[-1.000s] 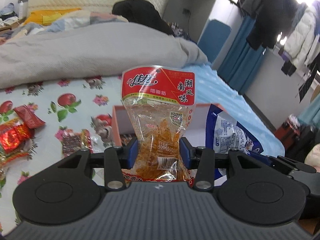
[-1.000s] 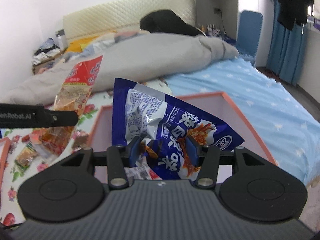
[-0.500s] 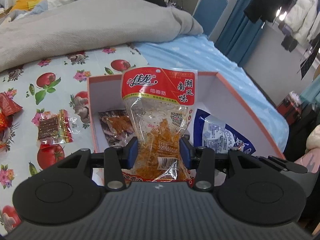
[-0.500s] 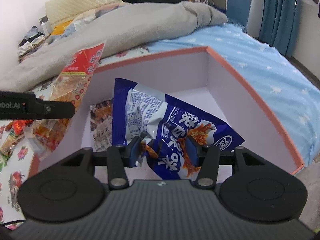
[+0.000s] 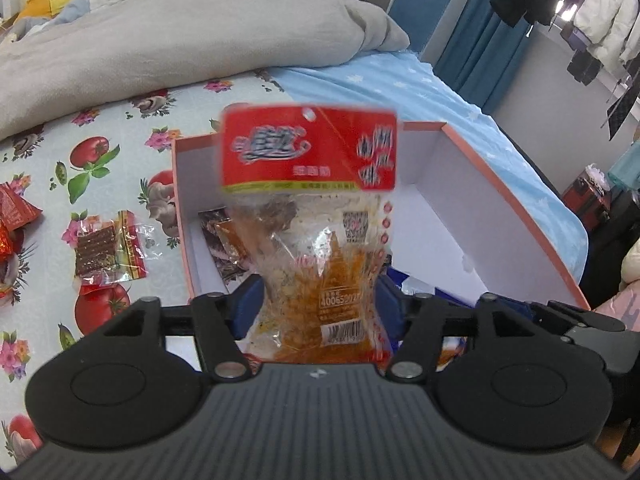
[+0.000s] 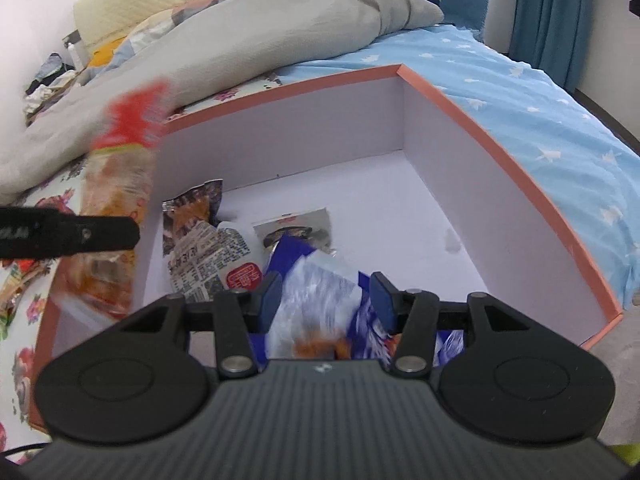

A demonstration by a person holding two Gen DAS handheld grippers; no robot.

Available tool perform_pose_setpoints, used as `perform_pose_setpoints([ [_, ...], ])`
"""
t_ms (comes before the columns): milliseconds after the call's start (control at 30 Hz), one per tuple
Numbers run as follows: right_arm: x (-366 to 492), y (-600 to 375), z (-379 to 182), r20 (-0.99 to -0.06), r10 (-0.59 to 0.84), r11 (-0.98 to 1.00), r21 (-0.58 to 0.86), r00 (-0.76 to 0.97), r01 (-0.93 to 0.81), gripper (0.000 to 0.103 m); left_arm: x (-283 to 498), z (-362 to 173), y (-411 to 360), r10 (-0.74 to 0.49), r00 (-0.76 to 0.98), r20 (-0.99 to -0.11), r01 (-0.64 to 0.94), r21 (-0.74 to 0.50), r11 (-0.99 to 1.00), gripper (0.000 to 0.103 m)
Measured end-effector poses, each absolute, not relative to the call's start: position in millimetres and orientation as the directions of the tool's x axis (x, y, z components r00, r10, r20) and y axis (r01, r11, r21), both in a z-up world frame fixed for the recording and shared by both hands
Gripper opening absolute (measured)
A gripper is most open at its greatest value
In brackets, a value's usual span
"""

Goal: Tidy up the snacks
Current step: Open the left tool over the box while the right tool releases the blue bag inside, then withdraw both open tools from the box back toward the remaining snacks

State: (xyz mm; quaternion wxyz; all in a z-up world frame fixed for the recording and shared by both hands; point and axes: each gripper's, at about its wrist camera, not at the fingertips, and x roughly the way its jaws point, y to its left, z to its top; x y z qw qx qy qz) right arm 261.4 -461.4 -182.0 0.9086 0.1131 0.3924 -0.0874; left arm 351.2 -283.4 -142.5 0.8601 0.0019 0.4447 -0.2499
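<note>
**Surfaces in front of you**

The box (image 6: 496, 160) looks like matt card, smooth white inside with an orange rim. Over its left wall, the red-topped packet (image 5: 316, 216) is glossy clear plastic film. Inside the box, the blue bag (image 6: 320, 296) is shiny crinkled foil. Left of the box, the fruit-print cloth (image 5: 100, 152) looks smooth; behind it, the grey quilt (image 5: 160, 40) is soft and matt.

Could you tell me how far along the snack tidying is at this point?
Done: a few packets already lie in the box. In hand: both claws are opening over it, the left claw around the red-topped bag, the right claw around the blue bag. Left: loose snacks on the tablecloth.
</note>
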Motion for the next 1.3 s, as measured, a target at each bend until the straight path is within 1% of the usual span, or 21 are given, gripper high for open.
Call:
perform_pose_setpoints([
  [33, 260.8, -461.8, -180.7, -0.73, -0.072, 0.958, 0.139, 0.68, 0.251, 0.062, 349.9, -140.8, -283.0, -0.427, 0.481, -0.766, 0.431, -0.217, 0.876, 0.069],
  [233, 255.6, -460.1, -165.1, -0.701, -0.091, 0.959, 0.129, 0.707, 0.251, 0.062, 342.4, -122.8, -274.9, -0.435, 0.514, -0.739, 0.44, -0.208, 0.874, 0.069],
  [400, 246.9, -456.4, -145.1, -0.66, -0.096, 0.958, 0.143, 0.745, 0.25, 0.062, 332.8, -100.7, -264.4, -0.45, 0.549, -0.704, 0.446, -0.208, 0.87, 0.07],
  [433, 244.9, -455.2, -140.7, -0.652, -0.096, 0.958, 0.145, 0.752, 0.248, 0.062, 330.4, -96.3, -262.2, -0.454, 0.556, -0.696, 0.446, -0.212, 0.87, 0.071],
  [467, 242.8, -453.5, -136.9, -0.645, -0.097, 0.958, 0.146, 0.758, 0.247, 0.062, 328.2, -90.9, -259.2, -0.455, 0.564, -0.689, 0.442, -0.214, 0.871, 0.077],
  [533, 238.2, -450.1, -128.1, -0.628, -0.098, 0.959, 0.149, 0.772, 0.242, 0.062, 322.8, -81.1, -254.1, -0.453, 0.584, -0.674, 0.442, -0.204, 0.873, 0.083],
  [933, 207.5, -418.7, -74.3, -0.511, -0.07, 0.97, 0.164, 0.857, 0.178, 0.062, 271.6, -17.1, -209.8, -0.458, 0.683, -0.569, 0.444, -0.175, 0.879, 0.083],
  [1133, 191.5, -396.1, -51.2, -0.451, -0.022, 0.974, 0.192, 0.892, 0.121, 0.062, 247.1, 13.5, -178.5, -0.435, 0.736, -0.518, 0.416, -0.159, 0.895, 0.083],
  [1300, 183.8, -376.0, -39.1, -0.424, 0.021, 0.978, 0.196, 0.905, 0.069, 0.062, 225.8, 31.8, -143.3, -0.397, 0.777, -0.489, 0.369, -0.157, 0.916, 0.083],
])
